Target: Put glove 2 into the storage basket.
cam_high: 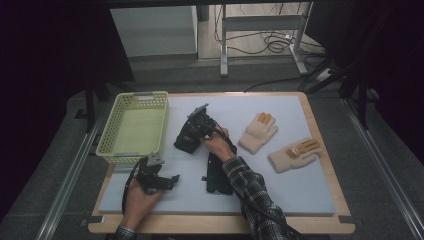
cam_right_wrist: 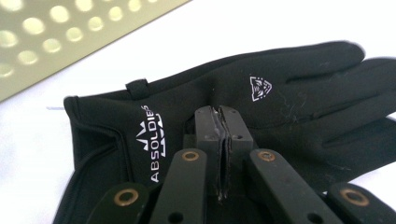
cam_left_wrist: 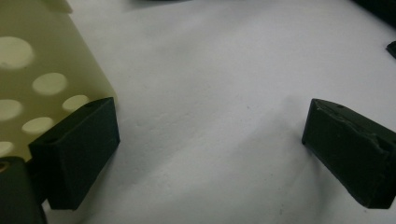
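Observation:
A black glove [cam_high: 184, 141] printed "ABSOLDIES" [cam_right_wrist: 289, 98] lies on the white mat just right of the yellow basket [cam_high: 136, 95]. My right gripper [cam_high: 194, 131] [cam_right_wrist: 223, 112] presses its tips into the back of this glove, jaws closed together and pinching the fabric. A second black glove [cam_high: 218, 172] lies flat nearer the front, partly under the right forearm. My left gripper [cam_high: 162, 179] [cam_left_wrist: 210, 126] rests low over the bare mat at the basket's front corner, jaws wide apart with nothing between them.
Two cream gloves [cam_high: 257, 132] [cam_high: 295, 154] with orange fingertips lie at the mat's right. The perforated basket wall [cam_left_wrist: 42, 56] [cam_right_wrist: 70, 32] stands close to both grippers. The white mat [cam_high: 280, 200] sits on a wooden table with dark floor around it.

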